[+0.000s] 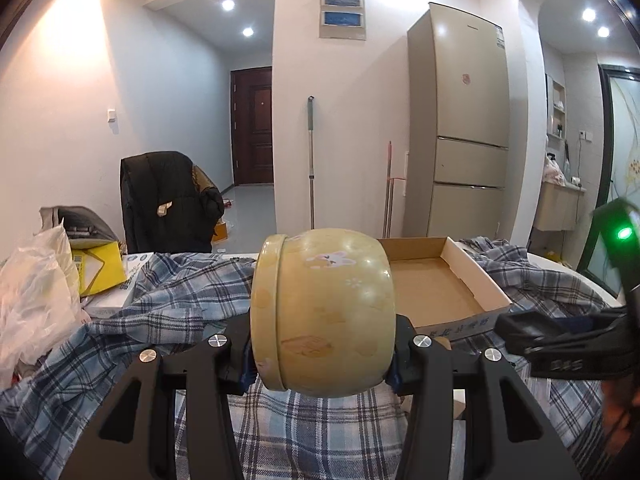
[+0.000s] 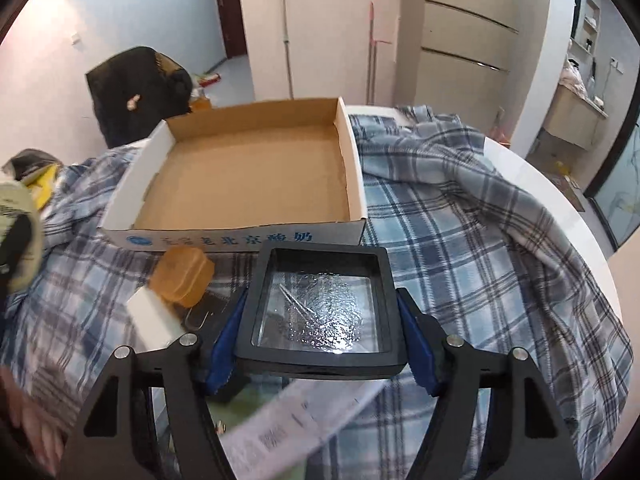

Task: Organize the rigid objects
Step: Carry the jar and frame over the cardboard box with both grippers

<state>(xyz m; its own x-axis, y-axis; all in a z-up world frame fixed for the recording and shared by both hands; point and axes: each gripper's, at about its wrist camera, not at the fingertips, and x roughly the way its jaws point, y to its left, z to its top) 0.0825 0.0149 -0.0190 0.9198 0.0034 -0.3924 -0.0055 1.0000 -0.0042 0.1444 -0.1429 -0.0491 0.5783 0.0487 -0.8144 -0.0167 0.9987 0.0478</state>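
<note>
Two grippers are carrying one thing each. Our left gripper (image 1: 322, 354) is holding a round yellow tin (image 1: 322, 312), and its fingers are clamped on the two flat ends, lid end to the left, so the tin's axis is lying across the fingers. Our right gripper (image 2: 320, 344) is clamping a black square case (image 2: 320, 308) with a clear window by its left and right sides; the case is tilted a little toward the camera.

We are judging that both things are going into the cardboard box (image 2: 352, 160), which is lying open and empty on the plaid cloth (image 2: 460, 240) that covers the counter. In the right wrist view the box is directly ahead of the case, its near wall just beyond the case's far edge, so the right side seems nearer. In the left wrist view the box (image 1: 468, 268) is lying ahead and to the right of the tin, so that hand must be moving rightward and forward.

An orange lidded container (image 2: 184, 280) and a white block (image 2: 154, 318) are waiting on the cloth near the box's front wall.

We cannot make out what is inside the case, only glittering reflections. The tin is hiding the box's left part in the left view, and the papers under the right gripper are blurred.
</note>
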